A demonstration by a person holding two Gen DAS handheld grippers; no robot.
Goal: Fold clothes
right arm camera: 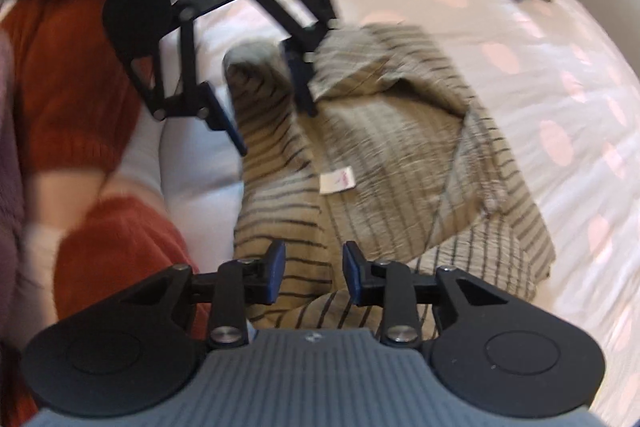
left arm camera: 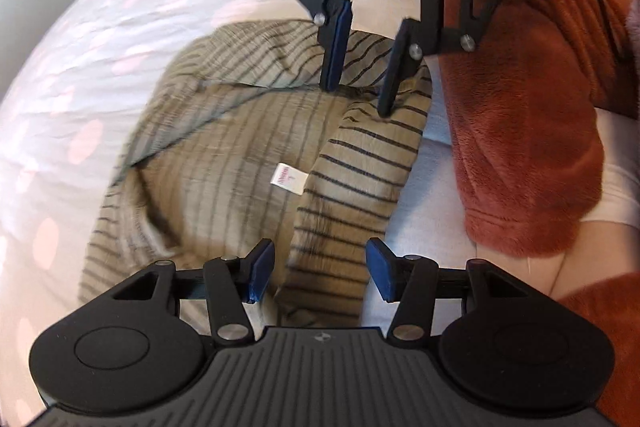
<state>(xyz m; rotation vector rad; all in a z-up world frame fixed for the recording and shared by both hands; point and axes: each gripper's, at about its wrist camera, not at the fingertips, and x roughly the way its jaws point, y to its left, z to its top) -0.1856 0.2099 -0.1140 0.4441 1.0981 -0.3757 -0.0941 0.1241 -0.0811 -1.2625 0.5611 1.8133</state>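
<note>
Item: one beige striped garment (left arm camera: 224, 163), thin dark stripes, lying crumpled on a white bedspread with pale pink spots (left arm camera: 80, 39); in the left wrist view it fills the centre and spreads toward 9 o'clock. A white care label (left arm camera: 289, 179) shows on its inner face near the middle, which tells us the cloth is turned partly inside out. A long striped strip of the same garment (left arm camera: 348, 187) runs from 6 o'clock up toward 1 o'clock. We hold the left gripper (left arm camera: 320, 277) at 6 o'clock of its own view, jaws set wide, the strip lying between the blue pads (left arm camera: 262, 275) without being pinched. The right gripper (left arm camera: 358, 85) appears at 12 o'clock of that view, pointing down at the far end of the strip, jaws parted and both tips touching or just above the cloth; we cannot tell which. In the right wrist view the right gripper (right arm camera: 314, 275) is likewise parted over striped fabric, gripping nothing. A rust-orange fleece sleeve (left arm camera: 532, 131) lies at 3 o'clock, just beside the garment.
</note>
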